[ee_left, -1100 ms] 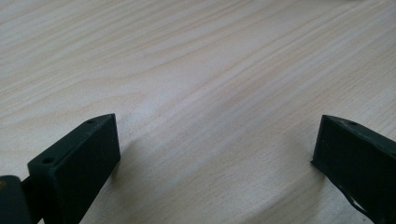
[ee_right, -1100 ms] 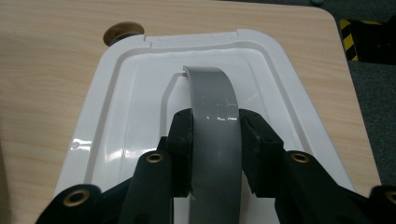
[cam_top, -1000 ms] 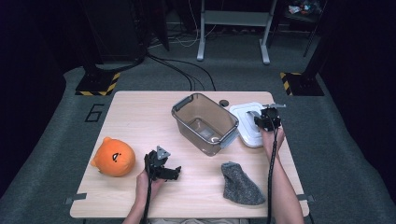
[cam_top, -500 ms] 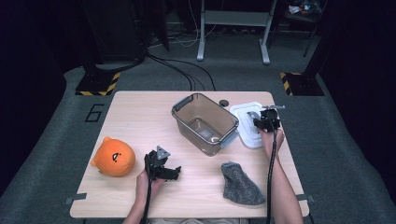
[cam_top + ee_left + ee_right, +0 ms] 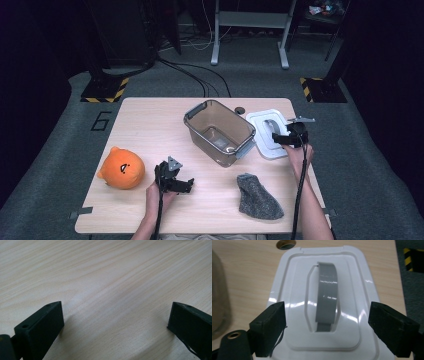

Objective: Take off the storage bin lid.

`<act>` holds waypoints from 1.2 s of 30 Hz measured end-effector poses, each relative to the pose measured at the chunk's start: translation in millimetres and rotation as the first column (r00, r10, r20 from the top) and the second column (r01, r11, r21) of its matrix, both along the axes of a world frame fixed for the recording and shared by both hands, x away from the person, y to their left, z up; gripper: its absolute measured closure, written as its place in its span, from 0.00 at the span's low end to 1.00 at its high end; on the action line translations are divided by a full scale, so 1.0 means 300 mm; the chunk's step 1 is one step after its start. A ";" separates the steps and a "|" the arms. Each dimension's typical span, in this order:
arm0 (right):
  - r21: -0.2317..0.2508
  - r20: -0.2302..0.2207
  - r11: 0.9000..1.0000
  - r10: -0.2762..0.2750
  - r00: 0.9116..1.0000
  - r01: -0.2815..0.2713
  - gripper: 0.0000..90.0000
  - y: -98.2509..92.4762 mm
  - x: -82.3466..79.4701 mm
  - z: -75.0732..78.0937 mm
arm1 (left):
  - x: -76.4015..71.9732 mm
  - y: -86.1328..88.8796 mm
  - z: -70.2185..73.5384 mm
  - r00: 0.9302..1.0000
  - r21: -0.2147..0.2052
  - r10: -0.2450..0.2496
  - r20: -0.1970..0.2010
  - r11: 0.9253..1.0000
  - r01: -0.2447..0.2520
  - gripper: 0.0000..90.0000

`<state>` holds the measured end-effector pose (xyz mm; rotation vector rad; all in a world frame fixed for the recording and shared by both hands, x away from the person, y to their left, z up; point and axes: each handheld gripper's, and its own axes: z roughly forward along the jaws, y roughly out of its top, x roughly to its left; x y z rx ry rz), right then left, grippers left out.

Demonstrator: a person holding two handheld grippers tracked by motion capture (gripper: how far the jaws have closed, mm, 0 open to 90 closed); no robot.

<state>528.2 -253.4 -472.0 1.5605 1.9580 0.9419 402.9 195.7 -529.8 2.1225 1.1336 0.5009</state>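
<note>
On the bench (image 5: 150, 130), the white lid (image 5: 270, 131) lies flat right of the tub (image 5: 218, 131). The right gripper (image 5: 327, 322), fingers just opened and empty, should withdraw straight without nudging its grey handle (image 5: 327, 295). The left gripper (image 5: 172, 181) rests open.

This is looking like a lab or recording studio rather than a home; a lone wooden table (image 5: 150, 125) is standing on grey carpet (image 5: 75, 115) bearing a painted number (image 5: 101, 120) at centre left; black stands with yellow-and-black hazard-striped bases (image 5: 106, 92) are flanking it at left and right; cables (image 5: 190, 70) are trailing across the floor at upper centre; a metal frame (image 5: 250, 30) is standing along the top.
</note>
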 end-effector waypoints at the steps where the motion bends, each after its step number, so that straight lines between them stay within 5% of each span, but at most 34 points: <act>1: 0.007 0.001 1.000 0.002 1.000 -0.002 0.13 -0.005 -0.011 0.005 | 0.000 0.000 0.000 1.000 0.002 -0.001 0.000 1.000 0.001 0.00; 7: -0.027 0.041 0.999 0.038 0.998 -0.037 0.06 -0.022 -0.103 0.018 | 0.000 0.001 0.001 1.000 -0.001 -0.006 -0.001 1.000 0.006 0.00; 17: -0.058 0.018 0.996 0.067 0.998 -0.066 0.00 -0.038 -0.258 -0.052 | -0.017 0.033 0.024 1.000 -0.006 -0.010 0.007 1.000 0.010 0.00; 25: -0.069 0.006 0.996 0.062 0.998 -0.061 0.00 -0.037 -0.335 -0.115 | -0.062 0.093 0.087 0.999 -0.016 -0.009 0.034 1.000 0.010 0.00; 36: -0.141 -0.011 0.986 0.090 0.996 -0.090 0.00 -0.002 -0.371 -0.176 | -0.123 0.183 0.177 0.997 -0.064 0.010 0.072 0.998 -0.005 0.00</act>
